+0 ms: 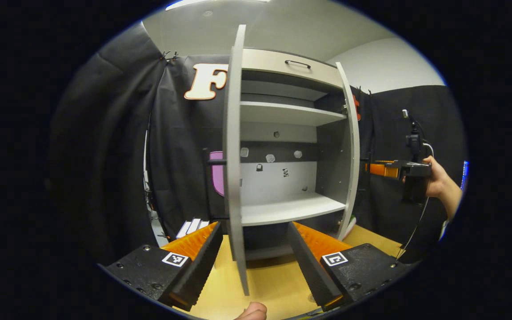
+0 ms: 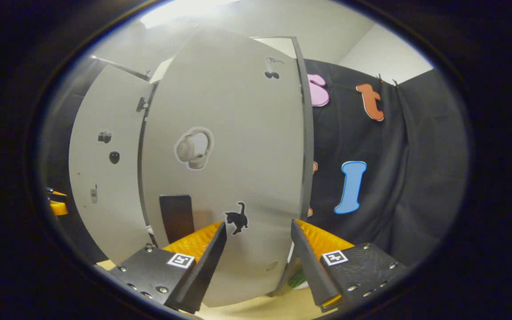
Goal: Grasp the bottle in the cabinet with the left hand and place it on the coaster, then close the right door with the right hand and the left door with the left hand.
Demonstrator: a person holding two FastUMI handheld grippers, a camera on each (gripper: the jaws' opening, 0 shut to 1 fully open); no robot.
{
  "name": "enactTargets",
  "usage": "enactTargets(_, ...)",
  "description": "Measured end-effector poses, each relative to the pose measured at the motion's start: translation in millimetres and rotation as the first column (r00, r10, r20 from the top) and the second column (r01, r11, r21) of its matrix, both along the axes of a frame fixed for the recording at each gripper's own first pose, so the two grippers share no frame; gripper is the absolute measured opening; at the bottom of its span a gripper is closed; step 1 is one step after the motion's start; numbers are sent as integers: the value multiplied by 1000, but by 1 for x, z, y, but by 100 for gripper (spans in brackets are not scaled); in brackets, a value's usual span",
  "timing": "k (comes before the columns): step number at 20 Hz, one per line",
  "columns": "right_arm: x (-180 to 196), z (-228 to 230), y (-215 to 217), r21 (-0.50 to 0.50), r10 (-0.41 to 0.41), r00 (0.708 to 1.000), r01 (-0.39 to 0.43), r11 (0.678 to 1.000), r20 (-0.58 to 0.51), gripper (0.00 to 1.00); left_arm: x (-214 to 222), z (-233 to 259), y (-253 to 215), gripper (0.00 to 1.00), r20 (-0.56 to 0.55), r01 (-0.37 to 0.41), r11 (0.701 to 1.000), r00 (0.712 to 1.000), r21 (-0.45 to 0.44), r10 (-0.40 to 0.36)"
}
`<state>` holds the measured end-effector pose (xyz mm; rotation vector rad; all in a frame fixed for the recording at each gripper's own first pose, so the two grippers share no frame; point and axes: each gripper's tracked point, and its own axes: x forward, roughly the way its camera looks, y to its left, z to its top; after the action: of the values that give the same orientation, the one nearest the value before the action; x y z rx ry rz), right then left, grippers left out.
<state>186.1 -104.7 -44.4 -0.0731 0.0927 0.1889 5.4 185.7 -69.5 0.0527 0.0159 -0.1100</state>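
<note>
Pale grey laminate cabinet (image 1: 282, 133) with flat matte shelves (image 1: 289, 208), both doors swung out. Left door (image 1: 234, 178) seen edge-on, thin slab standing between spread fingers of left gripper (image 1: 253, 260); jaws wide apart, nothing held. Shelves bare; small stickers on back panel. Right gripper (image 2: 258, 262) jaws also parted, empty, close before outer face of right door (image 2: 225, 169): smooth curved-looking panel with headphone and black cat stickers. Yellow wooden tabletop (image 1: 274, 284) below. Bottle and coaster: position cannot be told.
</note>
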Motion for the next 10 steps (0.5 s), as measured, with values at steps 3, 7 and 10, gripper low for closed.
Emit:
enactTargets(3, -12, -2, 19, -34, 51, 998, -49, 998, 42, 89, 0, -24, 37, 94, -41, -53, 999, 998, -11, 53)
enactTargets(7, -41, -1, 59, -39, 142, 986, -139, 990, 84, 89, 13, -31, 80, 94, -56, -112, 993, 992, -31, 110)
enactTargets(10, -74, -1, 99, 72, 200, 973, -209, 975, 113, 89, 31, -32, 109, 94, -70, -159, 986, 985, -51, 156)
